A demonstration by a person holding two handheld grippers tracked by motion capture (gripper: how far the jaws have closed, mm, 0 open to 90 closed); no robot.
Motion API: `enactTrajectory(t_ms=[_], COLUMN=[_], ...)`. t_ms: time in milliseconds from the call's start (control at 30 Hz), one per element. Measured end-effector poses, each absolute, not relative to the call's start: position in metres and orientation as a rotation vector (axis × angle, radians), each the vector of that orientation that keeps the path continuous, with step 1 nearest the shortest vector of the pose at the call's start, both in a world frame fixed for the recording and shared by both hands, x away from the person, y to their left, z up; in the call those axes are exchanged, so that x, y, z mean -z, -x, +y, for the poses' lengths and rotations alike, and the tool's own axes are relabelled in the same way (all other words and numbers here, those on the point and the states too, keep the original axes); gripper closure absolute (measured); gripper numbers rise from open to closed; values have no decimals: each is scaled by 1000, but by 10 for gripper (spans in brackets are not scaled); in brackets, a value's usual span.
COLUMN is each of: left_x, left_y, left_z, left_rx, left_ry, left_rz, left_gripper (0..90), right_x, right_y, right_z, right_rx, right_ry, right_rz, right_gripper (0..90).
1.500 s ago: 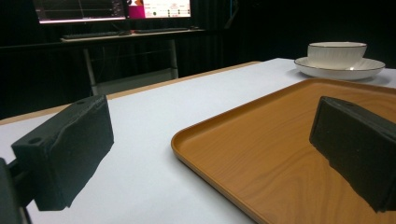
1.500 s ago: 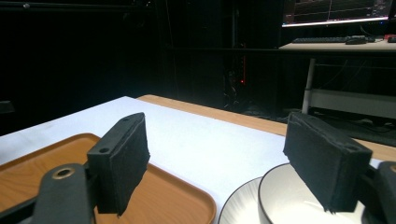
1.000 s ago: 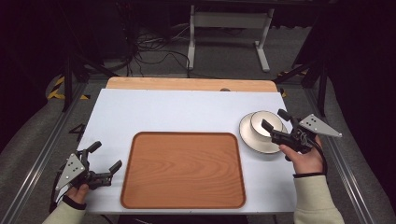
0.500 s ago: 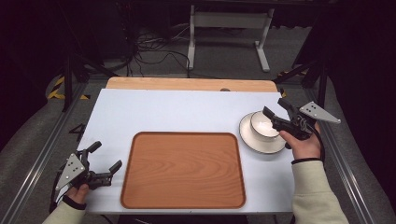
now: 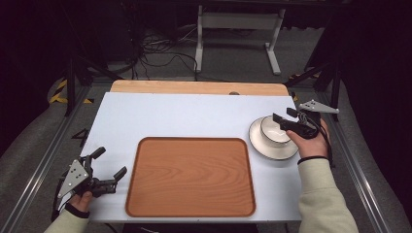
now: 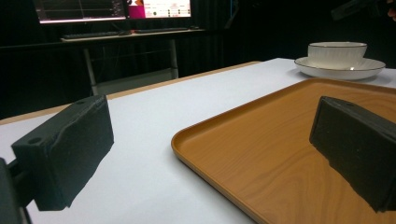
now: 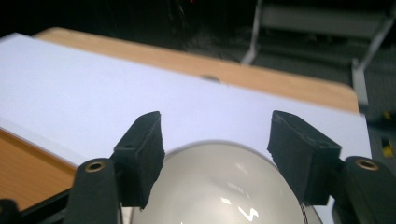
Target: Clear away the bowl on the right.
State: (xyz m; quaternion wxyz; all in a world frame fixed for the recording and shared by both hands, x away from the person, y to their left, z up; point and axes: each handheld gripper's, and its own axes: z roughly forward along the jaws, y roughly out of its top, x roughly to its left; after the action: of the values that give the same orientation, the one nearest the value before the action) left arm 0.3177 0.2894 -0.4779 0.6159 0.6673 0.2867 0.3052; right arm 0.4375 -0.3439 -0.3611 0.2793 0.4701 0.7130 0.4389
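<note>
Jaws of right gripper (image 5: 285,120) closing, astride white bowl (image 5: 273,131), not yet pressing.

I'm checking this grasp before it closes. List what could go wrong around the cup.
1. The right gripper has just been closing over the cup with its pads not yet pressing; a grip on the smooth rounded wall may slip.
2. The cup sits loose on the saucer; a sideways nudge could drag or tip both.
3. The saucer lies near the table's right edge, so a shove could send it off.
</note>
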Motion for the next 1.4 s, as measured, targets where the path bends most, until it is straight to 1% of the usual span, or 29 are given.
enactTrajectory(t_ms=[267,533,700,1000,1067,1100,1267,1367,1400], left_x=[478,478,478,478,478,478,478,478,478], left_y=[-318,-318,-318,-318,-318,-318,-317,-317,-317], left_z=[289,289,289,289,289,289,289,289,289], left_rx=[-703,-703,-705,-705,-706,-706,-705,-705,-705], left_ry=[-1539,-1538,-1538,-1539,-1539,-1539,-1540,-1540,-1540], left_rz=[660,663,661,660,660,660,659,659,659], left_gripper=[2,2,2,2,2,2,2,2,2], right_x=[369,376,380,396,398,398,400,400,399], right_y=[-450,-458,-462,-472,-474,-474,-475,-475,-474], right_z=[-354,-366,-370,-369,-368,-368,-365,-364,-365], right_rx=[-953,-834,-812,-688,-676,-676,-658,-633,-632], right_ry=[-1457,-1622,-1684,-1803,-1809,-1809,-1834,-1857,-1864], right_rz=[1952,1980,1991,2044,2055,2055,2046,2021,2016], right_gripper=[400,450,530,592,623,623,739,789,794])
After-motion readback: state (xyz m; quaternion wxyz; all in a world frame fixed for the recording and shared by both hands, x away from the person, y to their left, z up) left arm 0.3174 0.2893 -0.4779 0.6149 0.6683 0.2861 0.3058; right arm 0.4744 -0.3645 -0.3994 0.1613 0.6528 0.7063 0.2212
